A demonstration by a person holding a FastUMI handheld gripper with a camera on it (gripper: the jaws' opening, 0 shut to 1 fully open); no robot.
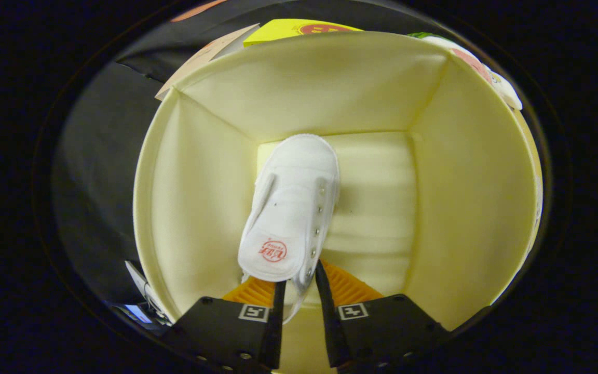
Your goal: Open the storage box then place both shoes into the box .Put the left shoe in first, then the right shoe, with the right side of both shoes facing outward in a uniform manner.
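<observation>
Inside the open storage box (211, 197), whose pale cream walls rise on all sides, a small white shoe (291, 208) hangs toe-first toward the floor of the box. Its rounded toe points away from the gripper (299, 283) and sits over the ribbed, padded bottom, close to the far wall and a little toward the left wall; whether the toe touches the bottom cannot be told. The shoe's tongue faces the camera and bears a round red logo (273, 251), and a row of small metal eyelets (318, 218) runs down its right edge. No laces are threaded through them. The heel end of the shoe lies between the two fingers (278, 306), which are drawn in close on either side of the back rim and clamped on it, so the shoe is held by its heel. The right half of the box floor beside the shoe is bare. Beyond the far rim of the box, a yellow carton (288, 28) and a tan flat piece (205, 54) lean against the dark booth wall, and a pale patterned thing (491, 78) shows past the right rim.
</observation>
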